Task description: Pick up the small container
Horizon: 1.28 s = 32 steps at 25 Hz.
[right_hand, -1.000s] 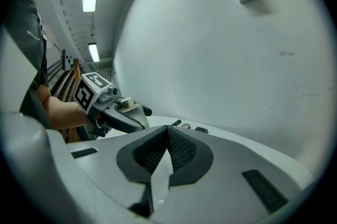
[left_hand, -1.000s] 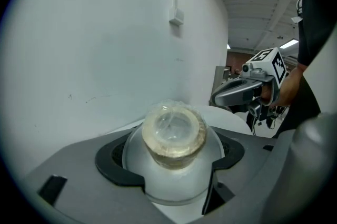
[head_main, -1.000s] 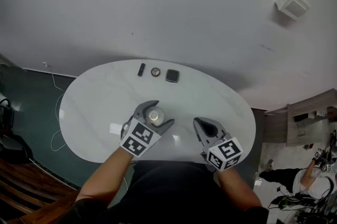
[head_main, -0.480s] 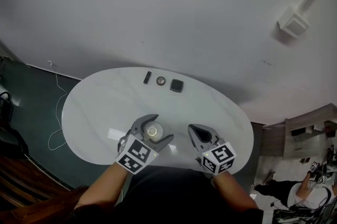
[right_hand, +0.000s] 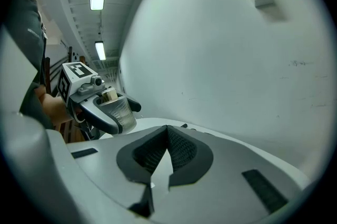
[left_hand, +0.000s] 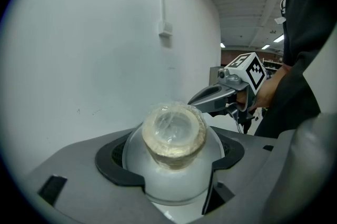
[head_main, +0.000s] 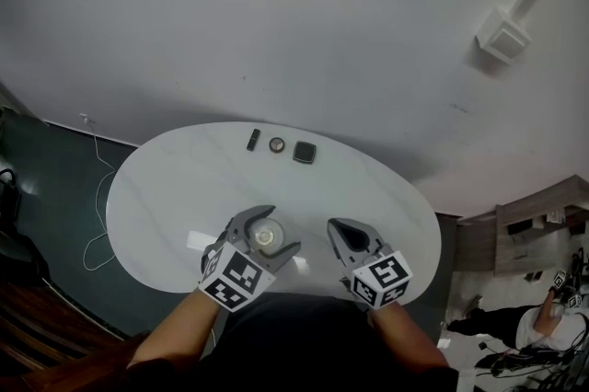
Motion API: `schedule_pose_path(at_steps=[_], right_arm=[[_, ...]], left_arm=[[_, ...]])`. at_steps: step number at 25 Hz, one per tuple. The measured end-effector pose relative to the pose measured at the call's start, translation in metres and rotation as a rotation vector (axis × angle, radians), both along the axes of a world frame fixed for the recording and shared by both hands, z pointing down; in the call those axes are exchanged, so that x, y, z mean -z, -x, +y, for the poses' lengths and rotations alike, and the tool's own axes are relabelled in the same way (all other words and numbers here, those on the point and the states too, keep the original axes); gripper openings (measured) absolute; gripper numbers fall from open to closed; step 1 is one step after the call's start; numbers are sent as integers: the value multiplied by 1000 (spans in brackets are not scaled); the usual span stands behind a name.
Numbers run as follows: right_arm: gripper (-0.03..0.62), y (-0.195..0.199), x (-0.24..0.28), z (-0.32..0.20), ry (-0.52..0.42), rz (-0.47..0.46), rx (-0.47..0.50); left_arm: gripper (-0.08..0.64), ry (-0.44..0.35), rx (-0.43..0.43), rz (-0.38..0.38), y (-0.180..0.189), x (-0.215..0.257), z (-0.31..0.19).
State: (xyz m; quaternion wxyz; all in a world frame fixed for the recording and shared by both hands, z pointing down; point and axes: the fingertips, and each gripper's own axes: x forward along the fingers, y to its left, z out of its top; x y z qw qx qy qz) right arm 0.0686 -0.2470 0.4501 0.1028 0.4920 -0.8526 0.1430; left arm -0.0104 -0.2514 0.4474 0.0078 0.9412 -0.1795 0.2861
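The small container (head_main: 267, 236) is a round, pale jar with a cork-coloured top under clear film. My left gripper (head_main: 264, 239) is shut on it, with the dark pads pressed against both sides of its white body (left_hand: 174, 165). In the right gripper view the small container (right_hand: 117, 110) hangs in the left gripper's jaws above the table's near edge. My right gripper (head_main: 351, 239) is beside it to the right, shut with nothing between its fingertips (right_hand: 181, 152). From the left gripper view the right gripper (left_hand: 213, 98) shows just behind the jar.
The white oval table (head_main: 166, 188) carries three small things at its far edge: a black stick (head_main: 253, 140), a round disc (head_main: 277, 144) and a black square (head_main: 305, 152). A cable (head_main: 95, 224) trails on the dark floor at the left.
My left gripper, with the container in it, has drawn back from the table's middle toward the near edge. The right gripper has shifted a little to the left.
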Motion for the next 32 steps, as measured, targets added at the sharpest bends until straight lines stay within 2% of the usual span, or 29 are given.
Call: schedule_pose_path(at_steps=[12,32], right_arm=[[-5,0,-1,2,3,-9,-12],[-5,-2,-2,1,9,-1,-4]], left_arm=[[353,-12,-45,-11,-7,2,0],[353,-27,-61,-9,-15,3,-2]])
